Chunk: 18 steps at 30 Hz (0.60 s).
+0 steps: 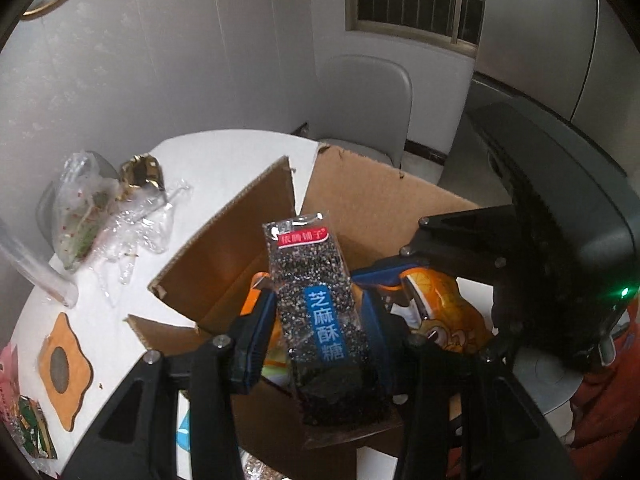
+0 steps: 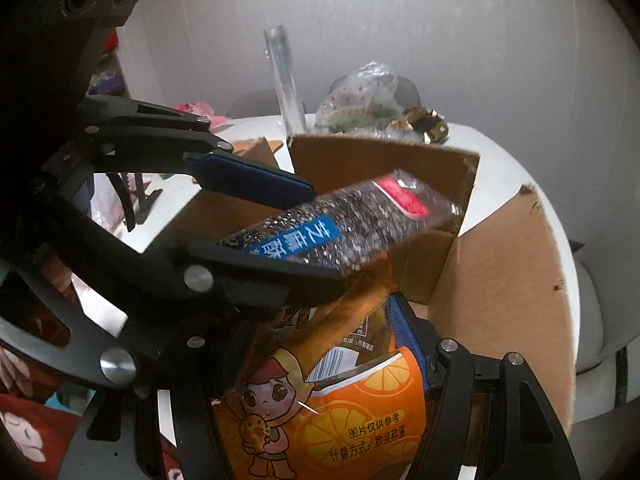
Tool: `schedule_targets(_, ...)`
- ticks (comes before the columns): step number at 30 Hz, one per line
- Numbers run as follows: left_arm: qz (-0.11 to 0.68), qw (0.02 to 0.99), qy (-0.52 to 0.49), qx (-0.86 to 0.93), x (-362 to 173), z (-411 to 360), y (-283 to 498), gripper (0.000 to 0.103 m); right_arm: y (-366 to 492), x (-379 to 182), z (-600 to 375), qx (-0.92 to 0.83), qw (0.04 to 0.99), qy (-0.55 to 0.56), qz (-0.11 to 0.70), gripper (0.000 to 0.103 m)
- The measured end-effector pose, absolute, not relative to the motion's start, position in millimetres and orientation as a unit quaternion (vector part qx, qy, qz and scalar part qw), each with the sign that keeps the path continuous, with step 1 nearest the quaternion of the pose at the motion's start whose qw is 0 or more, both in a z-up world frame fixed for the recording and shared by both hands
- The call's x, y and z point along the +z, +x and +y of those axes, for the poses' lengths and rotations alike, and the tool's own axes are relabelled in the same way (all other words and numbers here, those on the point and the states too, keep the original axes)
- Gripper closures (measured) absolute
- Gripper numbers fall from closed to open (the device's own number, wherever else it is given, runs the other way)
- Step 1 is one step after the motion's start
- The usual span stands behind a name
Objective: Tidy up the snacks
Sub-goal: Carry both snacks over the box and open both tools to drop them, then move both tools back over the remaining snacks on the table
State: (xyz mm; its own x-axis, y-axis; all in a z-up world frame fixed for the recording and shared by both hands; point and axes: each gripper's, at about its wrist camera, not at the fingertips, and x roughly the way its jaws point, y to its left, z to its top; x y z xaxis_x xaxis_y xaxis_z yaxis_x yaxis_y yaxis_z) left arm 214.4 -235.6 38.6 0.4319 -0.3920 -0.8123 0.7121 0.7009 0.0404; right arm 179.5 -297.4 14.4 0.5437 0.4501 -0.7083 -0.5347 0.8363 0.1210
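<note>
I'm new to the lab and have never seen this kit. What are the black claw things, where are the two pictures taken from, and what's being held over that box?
There is no robot here: a person holds a pair of black tongs in each hand, each with a wide-angle camera looking along its fingers. So each picture looks out from one hand and also catches the other hand's tongs.

The left tongs grip a clear packet of black sesame candy. The right tongs grip an orange snack bag printed with a cartoon child. Both hang over an open cardboard box on a white round table.

Also on the table: crumpled clear plastic bags, a gold wrapper and a wooden coaster.
</note>
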Motion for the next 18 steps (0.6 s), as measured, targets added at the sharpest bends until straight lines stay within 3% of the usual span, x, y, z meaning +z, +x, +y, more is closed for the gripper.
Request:
schedule_targets(10, 0.418, 0.819, 0.21, -0.334, 25, -245, 225, 0.058, 182, 3, -290, 0.269, 0.873, -0.087, 0.397, 0.034)
schedule_targets(12, 0.413, 0.823, 0.206, -0.331, 26, -244, 225, 0.038, 182, 1, -287, 0.261, 0.873, -0.104, 0.398, 0.032)
schedule_targets(13, 0.406, 0.828, 0.207, -0.328, 27, -243, 224, 0.034, 181, 0, -287, 0.26, 0.871, -0.107, 0.403, 0.032)
schedule_targets(16, 0.394, 0.833, 0.204, -0.332, 31, -240, 220, 0.029, 178, 1, -288, 0.261, 0.874, -0.108, 0.396, 0.025)
schedule_targets(18, 0.39, 0.837, 0.199, -0.33, 34, -237, 218, 0.021, 172, 5, -290, 0.258, 0.878, -0.106, 0.388, 0.02)
